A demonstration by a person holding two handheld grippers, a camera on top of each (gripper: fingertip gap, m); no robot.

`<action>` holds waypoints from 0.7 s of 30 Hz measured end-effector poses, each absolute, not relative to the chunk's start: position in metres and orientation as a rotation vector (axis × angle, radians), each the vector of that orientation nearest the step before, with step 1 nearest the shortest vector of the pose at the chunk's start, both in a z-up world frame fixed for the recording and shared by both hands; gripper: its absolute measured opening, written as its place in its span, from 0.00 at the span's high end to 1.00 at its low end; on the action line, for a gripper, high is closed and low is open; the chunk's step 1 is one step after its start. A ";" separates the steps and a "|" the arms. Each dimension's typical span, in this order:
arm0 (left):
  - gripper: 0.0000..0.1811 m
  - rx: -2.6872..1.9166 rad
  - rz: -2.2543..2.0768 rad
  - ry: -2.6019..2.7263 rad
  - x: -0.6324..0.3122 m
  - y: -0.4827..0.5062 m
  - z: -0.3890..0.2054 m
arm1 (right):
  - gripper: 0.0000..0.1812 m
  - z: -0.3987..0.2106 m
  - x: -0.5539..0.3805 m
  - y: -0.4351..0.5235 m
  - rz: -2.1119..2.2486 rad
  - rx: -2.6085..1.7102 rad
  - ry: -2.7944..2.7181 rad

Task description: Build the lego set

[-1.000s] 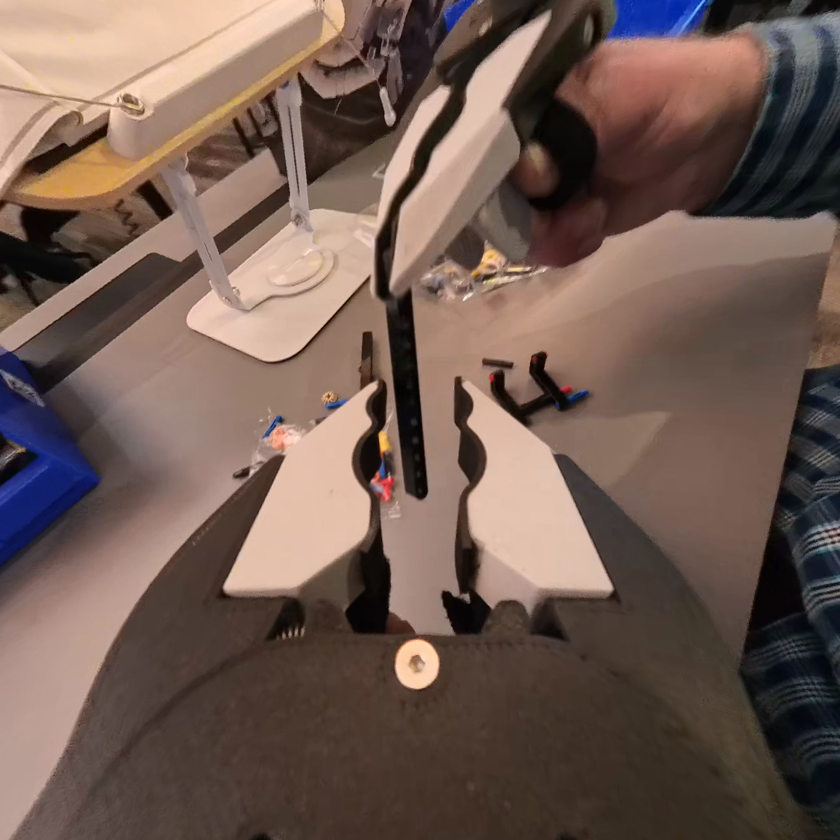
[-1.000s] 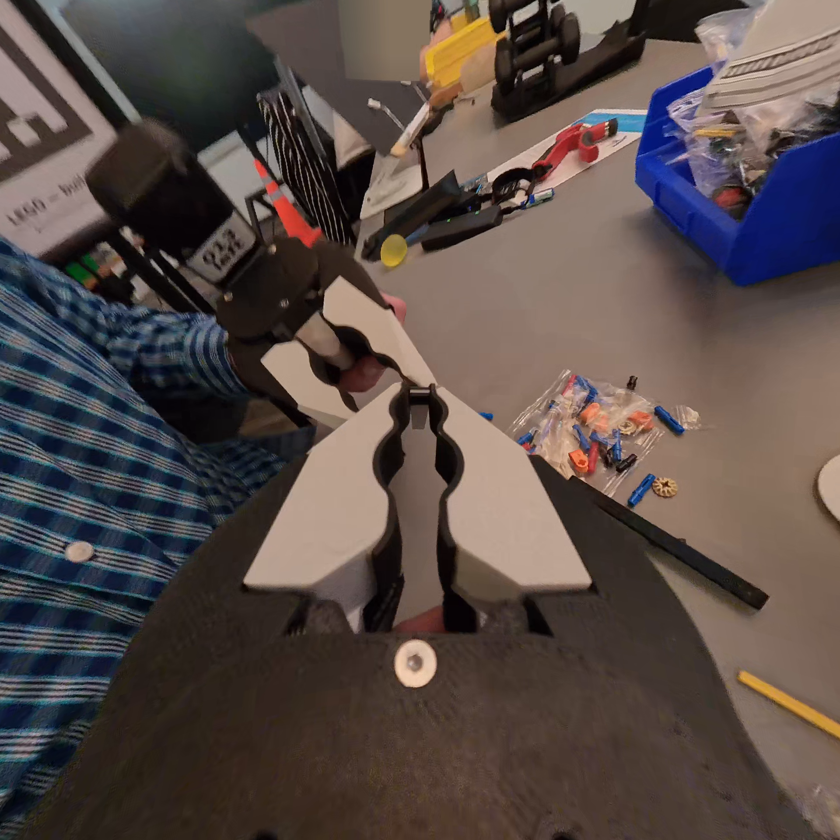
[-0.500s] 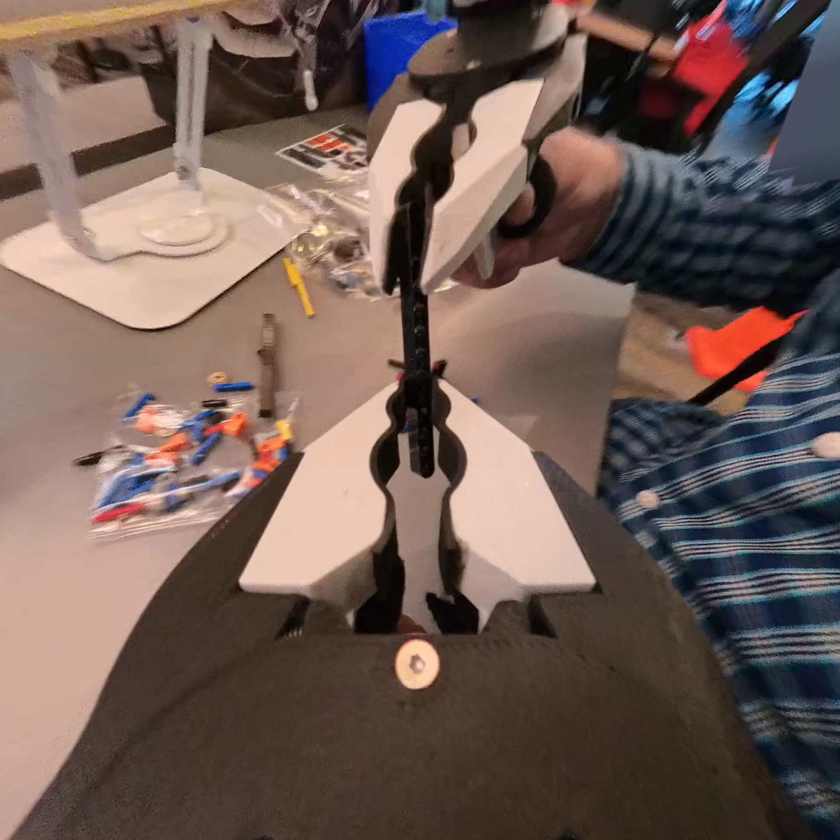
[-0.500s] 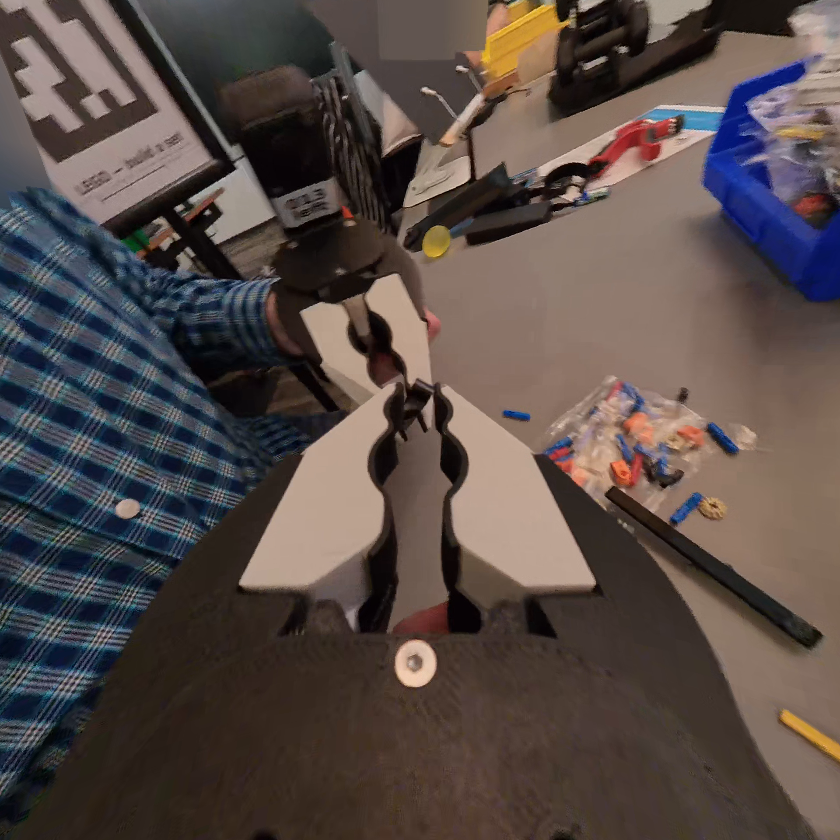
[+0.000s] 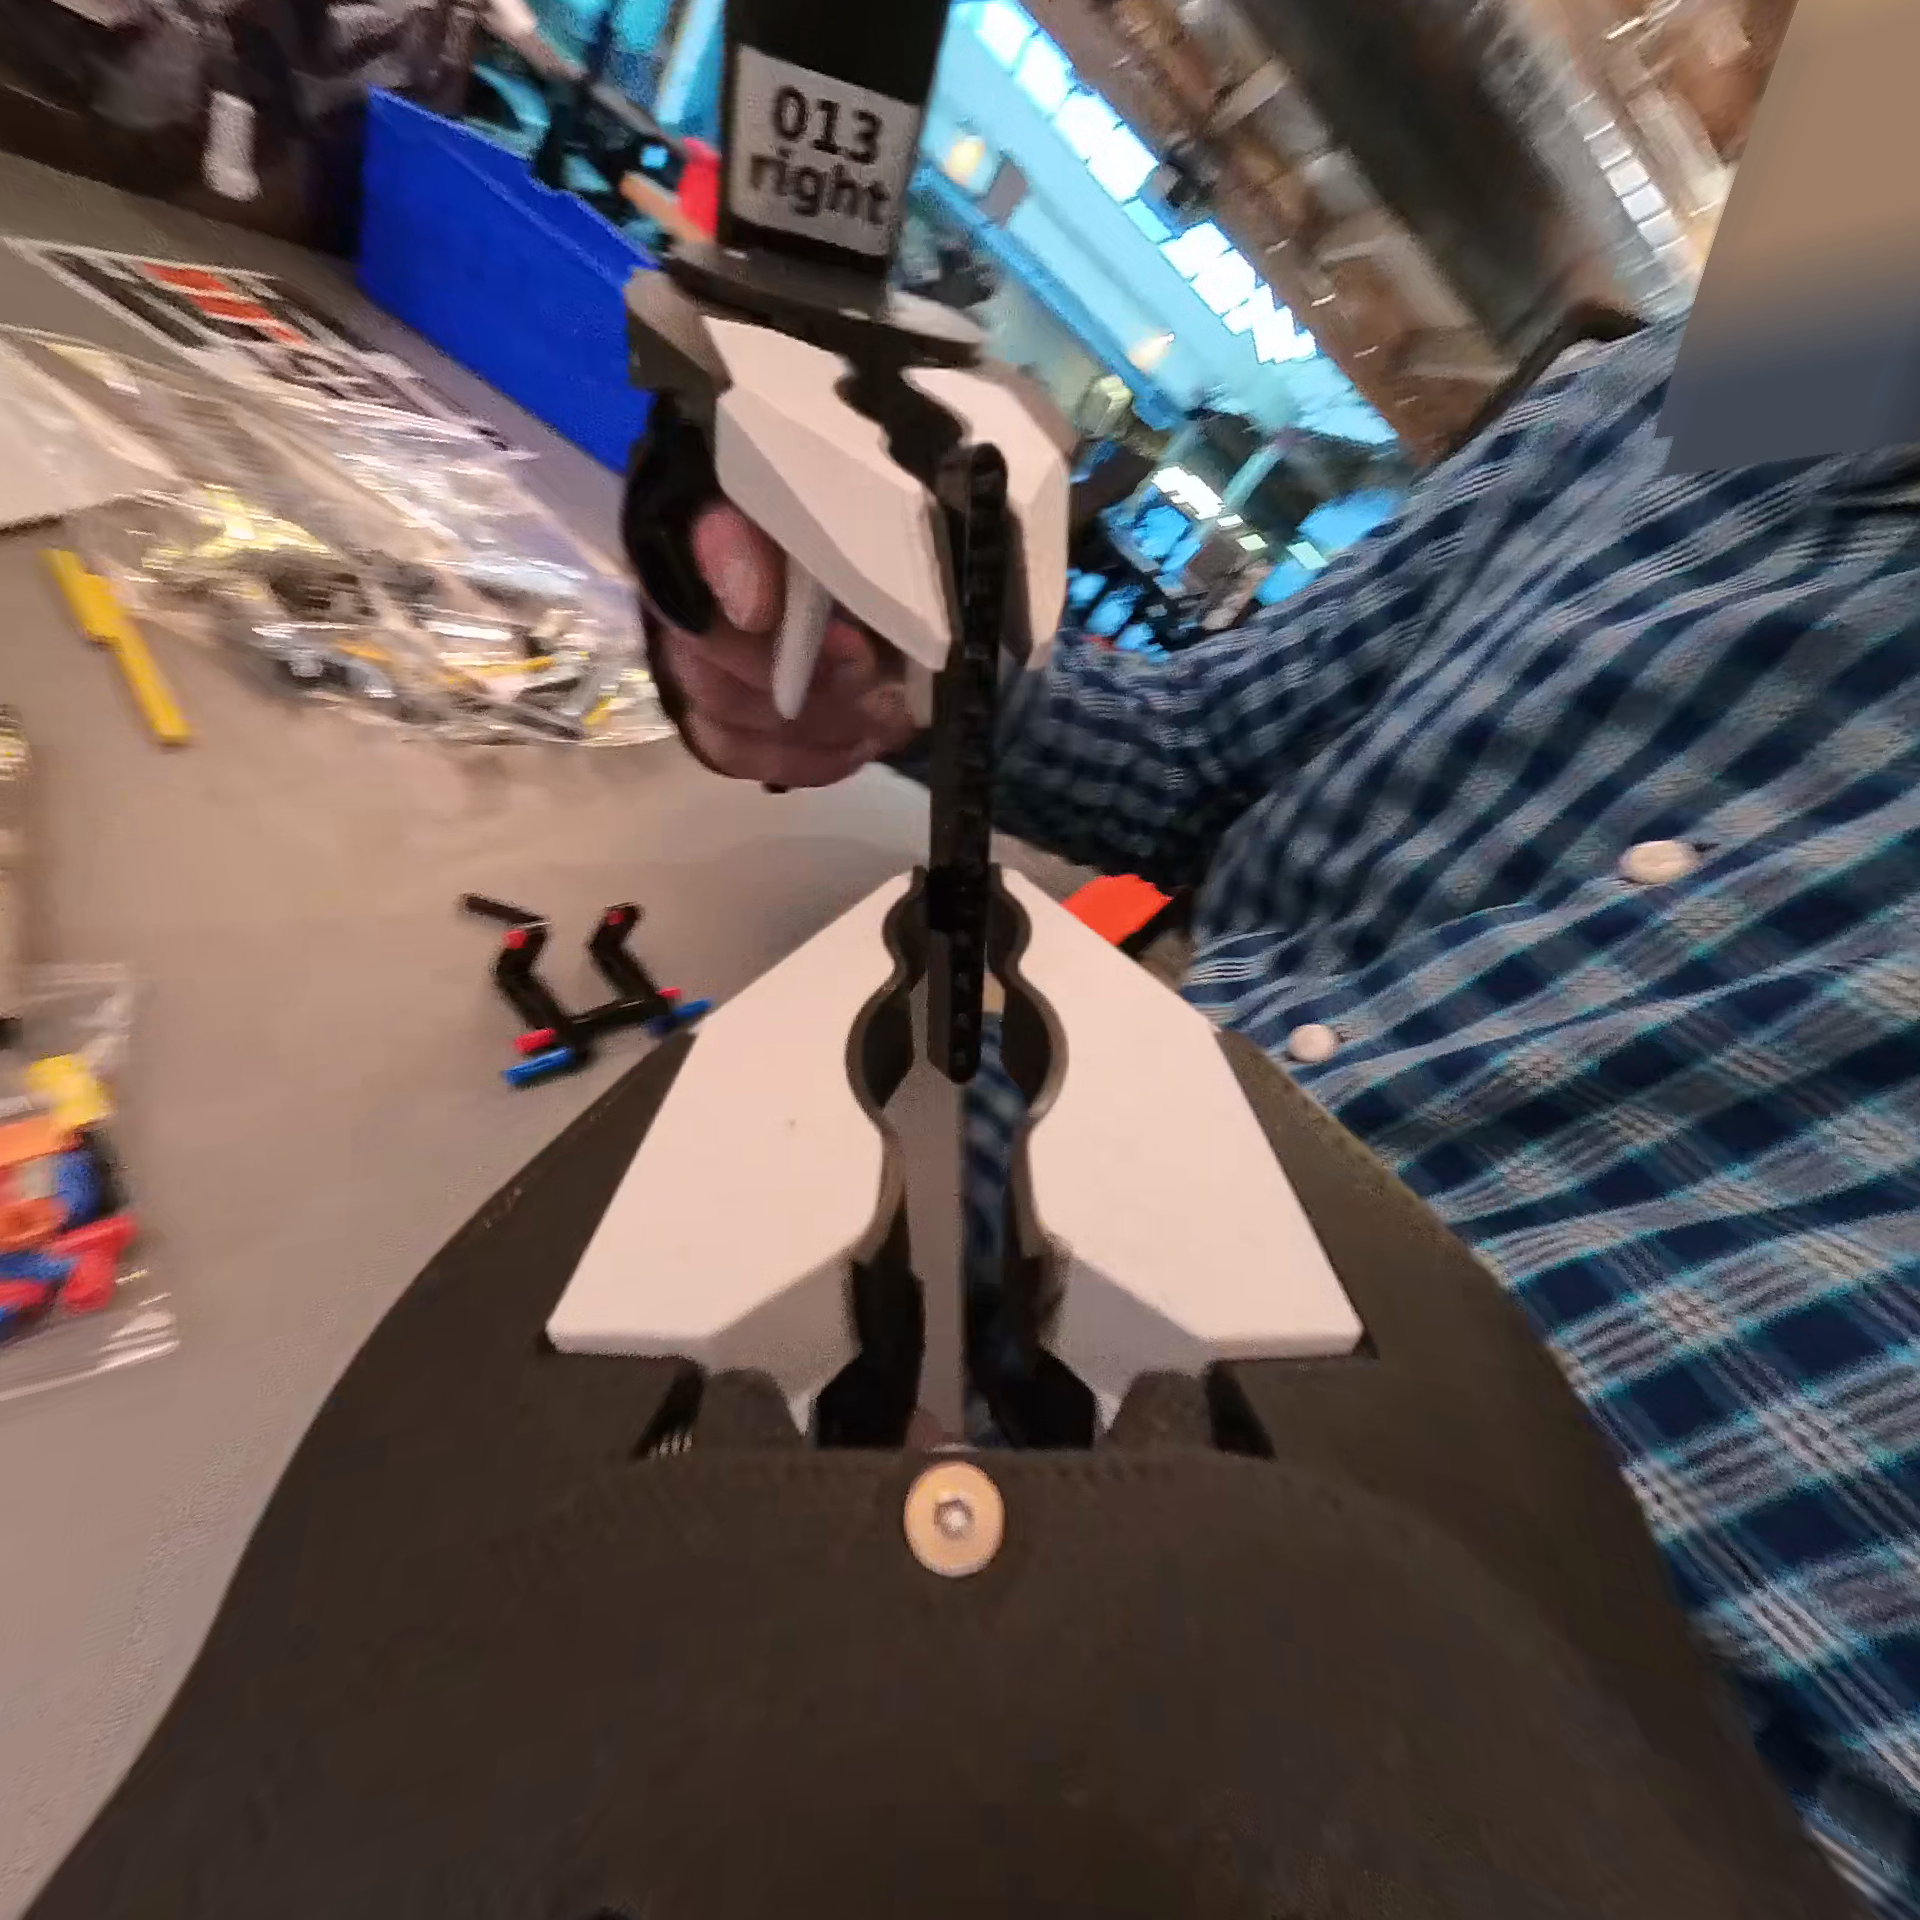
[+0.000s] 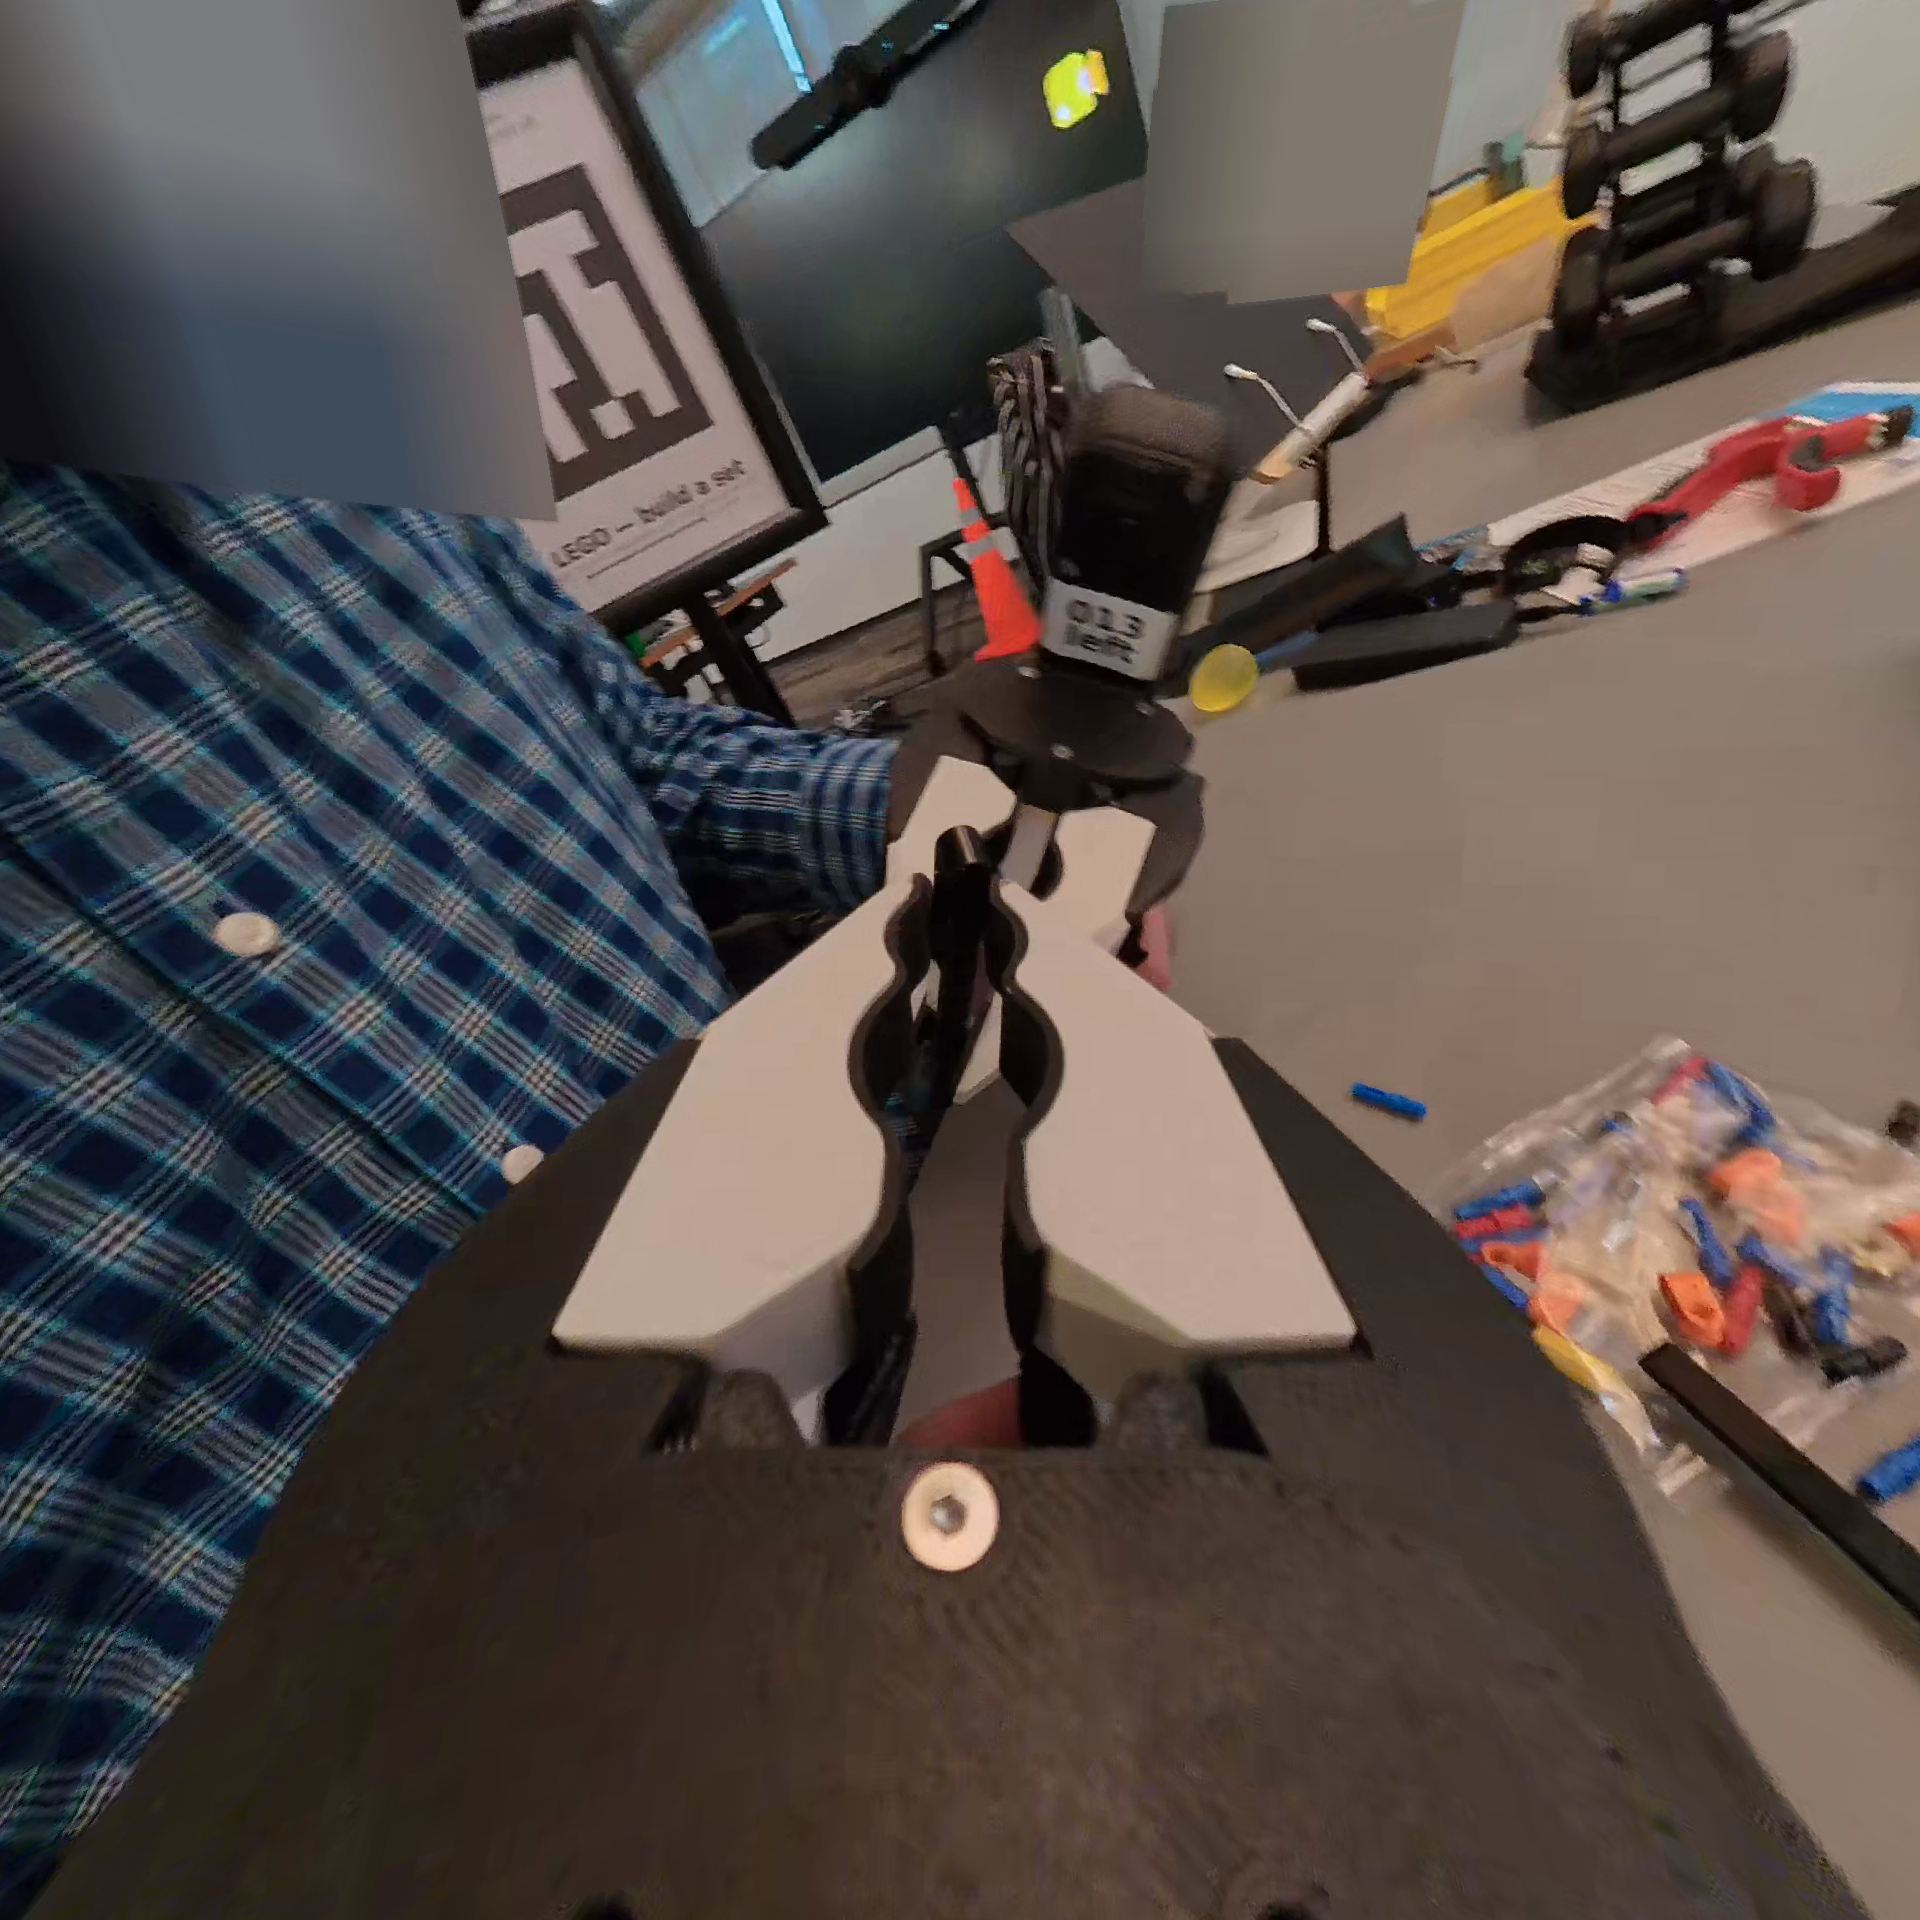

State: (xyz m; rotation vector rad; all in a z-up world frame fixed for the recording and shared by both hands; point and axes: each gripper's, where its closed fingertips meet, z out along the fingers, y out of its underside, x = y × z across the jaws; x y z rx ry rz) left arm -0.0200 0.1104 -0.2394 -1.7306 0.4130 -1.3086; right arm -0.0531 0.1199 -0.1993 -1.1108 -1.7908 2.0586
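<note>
A long black holed beam (image 5: 966, 790) is held upright in the air between both grippers, in front of the person's plaid shirt. My left gripper (image 5: 958, 904) is shut on the beam's lower end. My right gripper (image 6: 961, 909) is shut on the other end (image 6: 956, 862), and in the left wrist view it shows above (image 5: 982, 655), pointing down at me. A small black assembly with red and blue pins (image 5: 582, 997) lies on the grey table to the left.
A clear bag of small blue, red and orange parts (image 6: 1704, 1226) lies at the right, with a second long black beam (image 6: 1787, 1475) and a loose blue pin (image 6: 1387, 1101). A yellow beam (image 5: 114, 644), more part bags (image 5: 395, 603) and a blue bin (image 5: 488, 281) are farther off. Spacing between my two grippers at the tips: around 5 centimetres. The loose blue pin (image 6: 1387, 1101) is about 20 centimetres from both grippers' fingertips.
My left gripper has closed on the beam's lower end. Both grippers have swung with the beam away from the table, toward the person's body.
</note>
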 end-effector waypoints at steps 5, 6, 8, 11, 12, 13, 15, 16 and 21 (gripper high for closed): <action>0.96 -1.597 -1.537 0.379 -0.014 0.106 -0.221 | 0.98 -0.181 -0.048 0.114 2.207 -1.010 -1.749; 0.96 -1.587 -1.536 0.369 -0.015 0.108 -0.220 | 0.98 -0.180 -0.049 0.116 2.210 -1.010 -1.731; 0.95 -1.572 -1.521 0.334 -0.020 0.113 -0.219 | 0.98 -0.179 -0.052 0.120 2.191 -1.024 -1.704; 0.92 -1.525 -1.496 0.249 -0.031 0.122 -0.214 | 0.98 -0.178 -0.056 0.128 2.157 -1.059 -1.655; 0.89 -1.536 -1.449 0.228 -0.035 0.127 -0.216 | 0.98 -0.178 -0.059 0.132 2.139 -1.082 -1.635; 0.87 -1.554 -1.381 0.206 -0.040 0.132 -0.219 | 0.98 -0.179 -0.061 0.136 2.123 -1.108 -1.617; 0.85 -1.591 -1.208 0.213 -0.048 0.138 -0.225 | 0.98 -0.179 -0.066 0.145 2.095 -1.164 -1.566; 0.85 -1.598 -1.138 0.219 -0.051 0.140 -0.225 | 0.98 -0.180 -0.068 0.150 2.088 -1.190 -1.540; 0.90 -1.700 -0.813 0.309 -0.059 0.142 -0.238 | 0.98 -0.185 -0.075 0.162 2.047 -1.301 -1.461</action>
